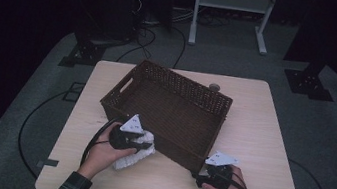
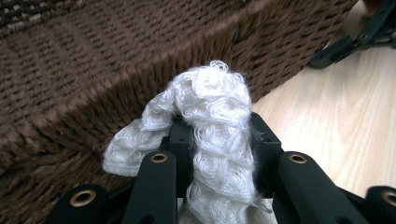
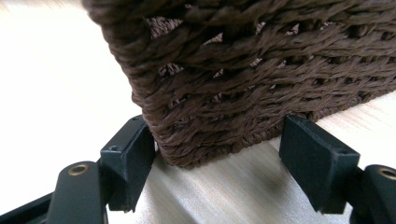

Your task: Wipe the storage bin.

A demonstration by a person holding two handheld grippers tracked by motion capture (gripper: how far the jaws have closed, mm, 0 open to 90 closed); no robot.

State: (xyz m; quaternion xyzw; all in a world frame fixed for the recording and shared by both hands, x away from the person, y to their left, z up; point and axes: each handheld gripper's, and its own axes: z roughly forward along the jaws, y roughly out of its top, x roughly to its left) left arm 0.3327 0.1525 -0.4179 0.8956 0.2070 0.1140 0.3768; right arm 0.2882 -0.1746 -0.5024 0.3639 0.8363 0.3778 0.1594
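Observation:
My left gripper (image 1: 145, 145) is shut on a white knitted cloth (image 1: 132, 158), lifted just off the table next to the near wall of a brown wicker basket (image 1: 178, 82). In the left gripper view the cloth (image 2: 219, 102) bulges up between the jaws of my left gripper (image 2: 222, 133) and drapes over them, with the basket wall (image 2: 116, 70) right behind. My right gripper (image 1: 199, 174) is open at the basket's near right corner. Its jaws (image 3: 219, 144) straddle that corner (image 3: 261, 70); the left one touches the weave, the right one stands apart.
The basket sits askew in the middle of a light wooden table (image 1: 261, 133) and looks empty. Bare tabletop lies to its right and along the front edge. My right gripper (image 2: 355, 42) shows at the top right of the left gripper view. Cables and stands are on the floor behind.

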